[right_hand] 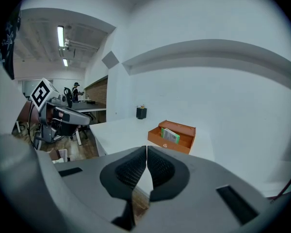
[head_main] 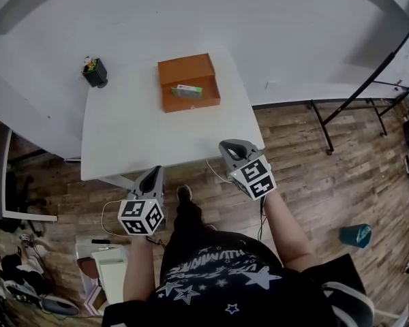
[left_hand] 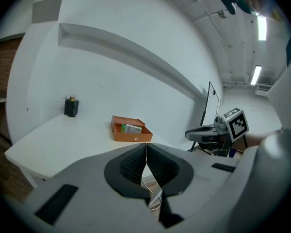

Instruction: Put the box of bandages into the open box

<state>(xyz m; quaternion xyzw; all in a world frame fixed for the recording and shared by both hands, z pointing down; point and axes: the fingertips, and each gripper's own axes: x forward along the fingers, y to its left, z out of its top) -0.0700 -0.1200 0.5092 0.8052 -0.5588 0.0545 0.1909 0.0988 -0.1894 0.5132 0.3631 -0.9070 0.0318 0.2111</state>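
An open orange box (head_main: 188,82) (left_hand: 130,129) (right_hand: 177,136) stands on the far part of the white table (head_main: 136,131). Inside it lies a green and white box of bandages (head_main: 189,90) (left_hand: 131,128) (right_hand: 169,135). Both grippers hang off the table's near edge, close to the person's body, well short of the box. My left gripper (head_main: 152,176) (left_hand: 146,149) is shut with nothing between its pads. My right gripper (head_main: 233,146) (right_hand: 146,153) is likewise shut and holds nothing.
A small black holder (head_main: 95,72) (left_hand: 71,107) (right_hand: 141,112) stands at the table's far left corner. A white wall runs behind the table. Wooden floor lies around it, with a black metal frame (head_main: 354,107) at the right and clutter at the lower left.
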